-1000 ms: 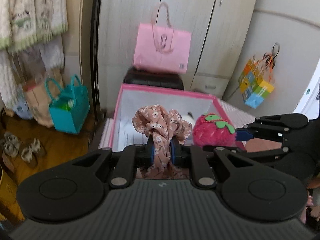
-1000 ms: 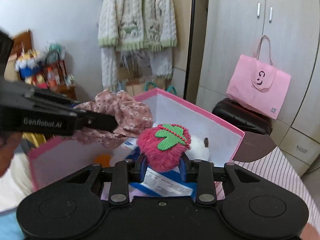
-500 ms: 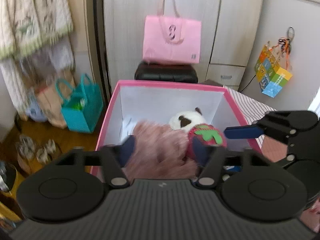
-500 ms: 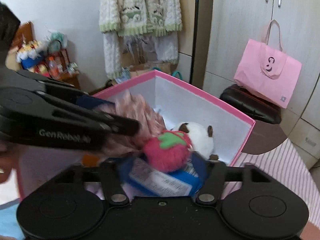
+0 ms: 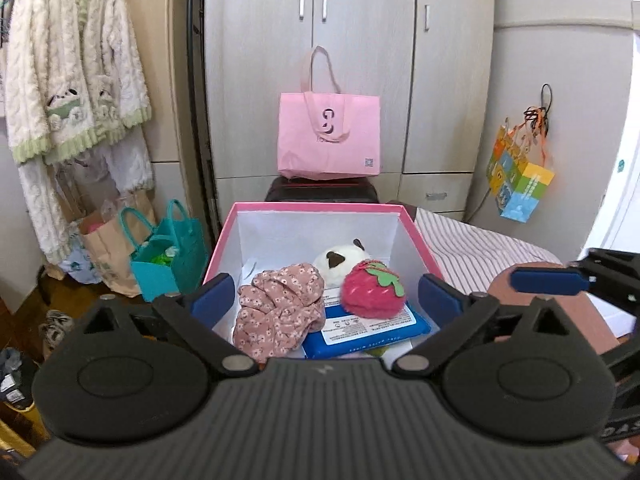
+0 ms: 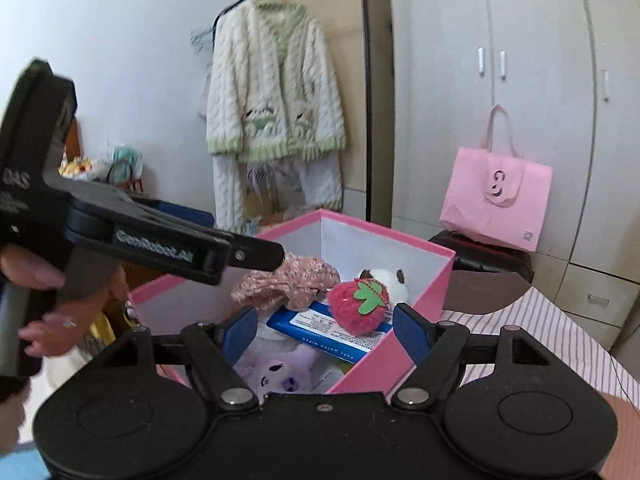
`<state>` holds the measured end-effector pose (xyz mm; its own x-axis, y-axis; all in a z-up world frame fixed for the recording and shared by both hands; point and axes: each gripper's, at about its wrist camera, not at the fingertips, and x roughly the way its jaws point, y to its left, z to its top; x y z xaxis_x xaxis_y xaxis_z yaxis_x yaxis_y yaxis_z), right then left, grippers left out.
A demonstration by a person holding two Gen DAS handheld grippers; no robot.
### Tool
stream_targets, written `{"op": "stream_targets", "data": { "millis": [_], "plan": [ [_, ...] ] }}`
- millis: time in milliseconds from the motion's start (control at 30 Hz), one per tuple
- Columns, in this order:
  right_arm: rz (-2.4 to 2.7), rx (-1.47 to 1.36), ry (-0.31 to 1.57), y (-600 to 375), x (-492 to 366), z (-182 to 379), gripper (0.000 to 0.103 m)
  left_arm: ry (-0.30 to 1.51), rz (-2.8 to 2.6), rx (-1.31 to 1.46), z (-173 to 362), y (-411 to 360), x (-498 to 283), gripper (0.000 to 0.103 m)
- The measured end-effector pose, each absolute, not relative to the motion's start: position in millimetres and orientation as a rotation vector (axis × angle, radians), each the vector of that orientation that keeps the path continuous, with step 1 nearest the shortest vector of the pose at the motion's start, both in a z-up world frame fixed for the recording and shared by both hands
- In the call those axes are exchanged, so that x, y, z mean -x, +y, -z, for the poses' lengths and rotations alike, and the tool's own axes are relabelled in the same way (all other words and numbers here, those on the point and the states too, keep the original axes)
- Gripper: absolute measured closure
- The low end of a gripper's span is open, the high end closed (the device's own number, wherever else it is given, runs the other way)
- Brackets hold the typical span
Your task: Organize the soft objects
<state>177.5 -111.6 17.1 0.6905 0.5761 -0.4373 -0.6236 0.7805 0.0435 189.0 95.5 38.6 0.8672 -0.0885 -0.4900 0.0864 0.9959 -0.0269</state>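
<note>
Both the left gripper [image 5: 326, 294] and the right gripper [image 6: 325, 330] stand released over the near edge of the pink box [image 5: 420, 236], the left's jaws having just been opening, with the floral cloth [image 5: 278, 310] and strawberry plush [image 5: 372, 290] lying free inside, beyond the fingertips, on a blue wipes pack [image 5: 368, 330].

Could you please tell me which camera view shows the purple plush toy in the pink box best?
The right wrist view: the purple plush toy lies low in the pink box, under the blue wipes pack, its face visible behind the right gripper. In the left wrist view the toy is hidden under the floral cloth and the wipes pack.
</note>
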Motion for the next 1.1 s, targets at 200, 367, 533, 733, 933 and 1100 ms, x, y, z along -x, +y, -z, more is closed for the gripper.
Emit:
{"op": "stream_targets", "data": {
  "millis": [200, 367, 533, 733, 933, 1100],
  "plan": [
    [-0.568, 0.101, 0.415, -135, -149, -23, 0.024, 0.532, 0.003, -0.009, -40, 91, -165, 0.0],
    [-0.47, 0.038, 0.438, -157, -129, -23, 0.009, 0.502, 0.018, -0.009, -39, 86, -133, 0.0],
    [-0.382, 0.022, 0.502, -165, -123, -28, 0.002, 0.454, 0.031, -0.035, -45, 70, -106, 0.0],
    [-0.341, 0.072, 0.451, -170, -77, -36, 0.001, 0.449, 0.029, -0.076, -40, 52, -84, 0.0],
    [-0.287, 0.004, 0.413, -183, -37, -30, 0.001, 0.454, 0.022, -0.052, -20, 45, -64, 0.0],
    [-0.168, -0.034, 0.459, -190, -35, -17, 0.001, 0.441, 0.004, -0.048, -12, 41, -51, 0.0]
  ]
}}
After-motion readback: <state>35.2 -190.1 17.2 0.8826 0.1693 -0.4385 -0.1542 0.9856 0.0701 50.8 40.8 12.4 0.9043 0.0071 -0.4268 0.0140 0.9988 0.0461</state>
